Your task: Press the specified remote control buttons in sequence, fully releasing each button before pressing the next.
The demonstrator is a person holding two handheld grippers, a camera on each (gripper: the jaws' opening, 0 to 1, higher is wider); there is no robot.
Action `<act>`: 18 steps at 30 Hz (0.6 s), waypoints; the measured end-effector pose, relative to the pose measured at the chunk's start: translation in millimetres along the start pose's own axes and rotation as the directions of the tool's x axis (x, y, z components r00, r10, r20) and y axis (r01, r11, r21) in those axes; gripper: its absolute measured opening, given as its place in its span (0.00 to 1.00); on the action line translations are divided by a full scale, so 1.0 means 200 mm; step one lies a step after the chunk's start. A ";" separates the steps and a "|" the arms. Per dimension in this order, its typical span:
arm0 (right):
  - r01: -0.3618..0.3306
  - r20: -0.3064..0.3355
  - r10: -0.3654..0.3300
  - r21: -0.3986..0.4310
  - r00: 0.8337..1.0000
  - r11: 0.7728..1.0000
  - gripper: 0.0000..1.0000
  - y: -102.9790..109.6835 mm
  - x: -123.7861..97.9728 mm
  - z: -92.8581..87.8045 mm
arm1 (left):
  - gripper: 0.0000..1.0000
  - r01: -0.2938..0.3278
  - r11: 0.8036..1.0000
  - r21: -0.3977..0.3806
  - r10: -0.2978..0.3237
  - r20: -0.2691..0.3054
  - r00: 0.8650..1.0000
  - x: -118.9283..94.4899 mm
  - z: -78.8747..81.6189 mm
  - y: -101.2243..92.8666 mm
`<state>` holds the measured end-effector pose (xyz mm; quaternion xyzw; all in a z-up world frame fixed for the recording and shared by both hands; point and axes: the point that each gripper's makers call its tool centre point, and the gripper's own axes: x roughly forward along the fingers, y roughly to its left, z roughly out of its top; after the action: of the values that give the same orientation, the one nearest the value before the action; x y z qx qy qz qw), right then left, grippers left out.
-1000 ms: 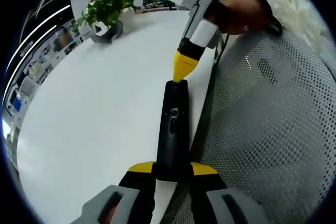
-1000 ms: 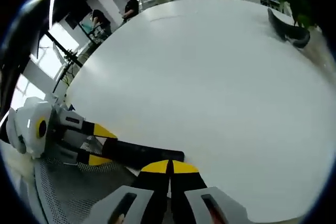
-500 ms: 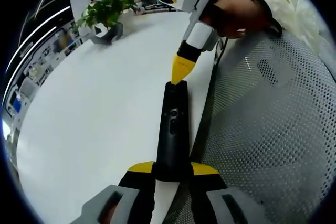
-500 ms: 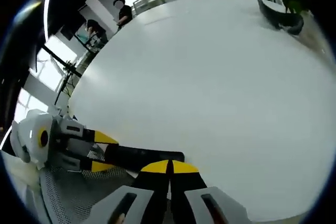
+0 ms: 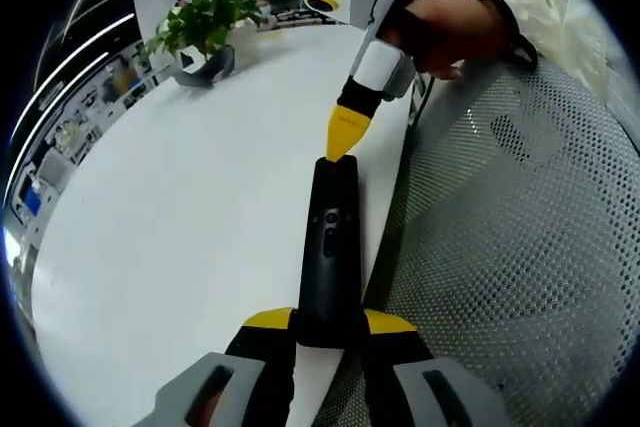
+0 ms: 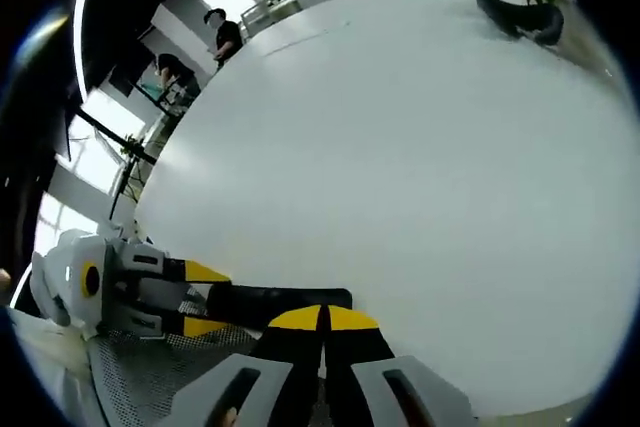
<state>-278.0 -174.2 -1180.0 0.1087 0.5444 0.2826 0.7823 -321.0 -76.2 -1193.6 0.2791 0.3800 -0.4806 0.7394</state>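
A slim black remote control [image 5: 328, 247] lies lengthwise along the white table's edge, its buttons facing up. My left gripper [image 5: 328, 323] is shut on its near end. In the left gripper view my right gripper [image 5: 343, 152] comes down from above with its yellow tips together, touching the remote's far end. In the right gripper view my right gripper [image 6: 322, 318] is shut just over the remote control [image 6: 280, 299], and my left gripper [image 6: 205, 299] holds the remote's other end from the left.
The round white table [image 5: 180, 207] stretches left, with a potted plant [image 5: 200, 17] and a dark curved object [image 5: 208, 66] at its far side. A grey mesh chair surface [image 5: 510, 237] lies right of the table edge. People stand in the distance [image 6: 225, 35].
The right gripper's view has tilted slightly, and its body has shifted a little upward in the left gripper view. The remote and left gripper have stayed put.
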 end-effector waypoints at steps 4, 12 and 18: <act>-0.011 0.001 0.011 -0.073 1.000 0.997 0.00 0.04 0.01 0.01 | 0.24 0.000 1.000 0.004 0.000 0.002 1.000 0.00 0.00 0.00; -0.011 -0.020 0.009 -0.096 1.000 0.995 0.00 0.05 0.02 -0.01 | 0.25 -0.002 1.000 0.016 0.002 0.005 1.000 0.01 0.00 0.00; -0.016 -0.021 0.014 -0.103 1.000 0.995 0.00 0.06 0.03 -0.02 | 0.25 -0.002 1.000 0.022 0.002 0.007 1.000 0.01 0.00 0.00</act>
<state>-283.5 -161.8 -1180.8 0.0693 0.5362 0.3171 0.7792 -320.3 -77.4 -1194.3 0.2859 0.3718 -0.4849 0.7382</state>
